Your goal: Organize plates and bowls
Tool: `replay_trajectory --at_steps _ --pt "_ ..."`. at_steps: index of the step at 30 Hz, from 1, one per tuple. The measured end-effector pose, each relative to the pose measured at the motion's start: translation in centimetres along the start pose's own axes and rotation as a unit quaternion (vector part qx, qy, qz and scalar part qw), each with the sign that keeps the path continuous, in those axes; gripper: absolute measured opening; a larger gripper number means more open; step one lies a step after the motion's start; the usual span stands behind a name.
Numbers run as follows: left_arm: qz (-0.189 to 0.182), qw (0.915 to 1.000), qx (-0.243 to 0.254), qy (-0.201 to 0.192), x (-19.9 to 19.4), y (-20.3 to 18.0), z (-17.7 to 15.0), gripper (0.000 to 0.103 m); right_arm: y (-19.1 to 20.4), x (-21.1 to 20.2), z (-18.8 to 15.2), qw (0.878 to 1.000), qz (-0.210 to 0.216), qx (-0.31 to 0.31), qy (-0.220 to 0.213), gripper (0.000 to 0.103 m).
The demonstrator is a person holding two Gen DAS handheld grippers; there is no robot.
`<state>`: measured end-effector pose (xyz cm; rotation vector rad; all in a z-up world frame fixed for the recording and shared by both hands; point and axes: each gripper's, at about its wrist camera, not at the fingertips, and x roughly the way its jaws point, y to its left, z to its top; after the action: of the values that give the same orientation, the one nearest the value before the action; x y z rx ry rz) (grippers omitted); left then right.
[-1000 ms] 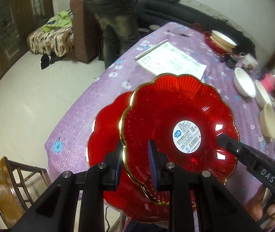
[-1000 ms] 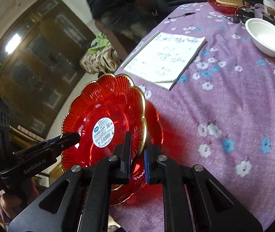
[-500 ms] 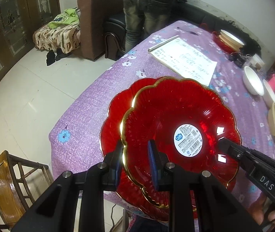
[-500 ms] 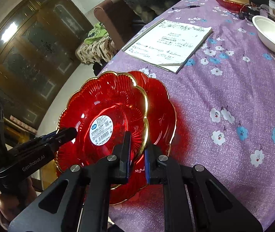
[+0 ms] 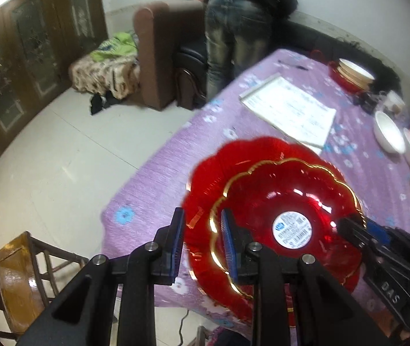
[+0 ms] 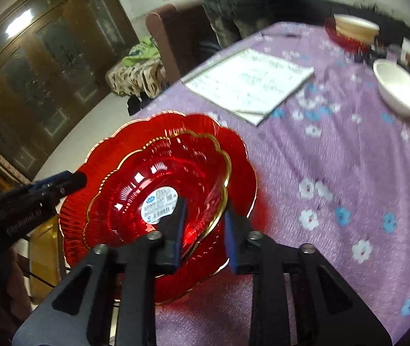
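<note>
Opening both tongs now, I am letting go. The left gripper (image 5: pixel 202 242) is standing with its jaws spread wide, one pad off the rim and one over the dish, gripping nothing. The right gripper (image 6: pixel 205 227) is doing the same, gaping around the rim with a clear gap on each side. Half a second ago both were pinched tight on the upper red plate (image 5: pixel 291 210), holding it above the other; now it is sitting nested on the lower red plate (image 6: pixel 159 132), label up, near the table's corner. I am reading that as the stack made, so this pair is done and I am free to back out.

Counting outward across the purple tablecloth (image 6: pixel 334 158): two red plates stacked here. Beyond them, one white paper pad (image 5: pixel 288 109). On the right side, three pale bowls (image 5: pixel 389 132) are showing in the left view, the third cream-coloured. At the far end, one further stack (image 6: pixel 352 28) of cream dishes on a red plate; I cannot count its layers through the blur.
</note>
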<state>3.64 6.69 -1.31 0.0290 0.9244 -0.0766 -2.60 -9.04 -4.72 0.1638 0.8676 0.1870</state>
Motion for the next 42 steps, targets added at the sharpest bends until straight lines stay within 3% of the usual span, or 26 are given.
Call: replay_trajectory --at_steps 2,4,6,8,13,22,27,31,33,37,42 --pt "0.007 0.9999 -0.004 -0.013 -0.6 0.3 0.1 0.025 0.1 -1.1 0.1 0.999 -0.016 -0.016 -0.032 0.027" --pt "0.01 0.9997 -0.008 -0.023 -1.2 0.4 0.2 0.03 0.1 -2.4 0.2 0.997 -0.037 -0.034 -0.065 0.043" --pt "0.007 0.9994 -0.011 -0.033 -1.7 0.4 0.3 0.039 -0.7 -3.6 0.3 0.995 -0.035 -0.026 -0.091 0.047" --pt "0.005 0.9992 -0.01 -0.038 -2.0 0.0 0.4 0.05 -2.3 -4.7 0.3 0.994 -0.026 -0.004 -0.108 0.047" --pt "-0.008 0.9989 0.008 -0.046 -2.6 -2.2 0.3 0.052 -6.6 -6.4 -0.1 0.99 -0.036 0.046 -0.128 0.047" --pt "-0.05 0.9956 0.061 -0.051 -3.7 -8.2 -0.3 0.07 -12.8 -8.0 -1.8 0.981 -0.046 0.109 -0.15 0.047" --pt "-0.081 0.9912 0.085 -0.061 -4.2 -12.6 -0.7 0.073 -15.5 -8.3 -2.7 0.972 -0.054 0.123 -0.192 0.048" --pt "-0.106 0.9861 0.111 -0.064 -4.2 -16.8 -1.0 0.073 -17.3 -9.0 -2.8 0.964 -0.039 0.173 -0.2 0.048" --pt "-0.112 0.9835 0.127 -0.062 -4.2 -18.8 -1.1 0.074 -17.9 -9.5 -2.9 0.958 -0.051 0.187 -0.209 0.05" --pt "-0.12 0.9784 0.159 -0.056 -4.1 -22.0 -1.4 0.074 -18.9 -9.5 -3.0 0.955 -0.039 0.212 -0.202 0.053" --pt "-0.115 0.9779 0.169 -0.046 -3.4 -23.5 -1.8 0.074 -20.8 -9.1 -3.2 0.949 -0.009 0.258 -0.181 0.053"
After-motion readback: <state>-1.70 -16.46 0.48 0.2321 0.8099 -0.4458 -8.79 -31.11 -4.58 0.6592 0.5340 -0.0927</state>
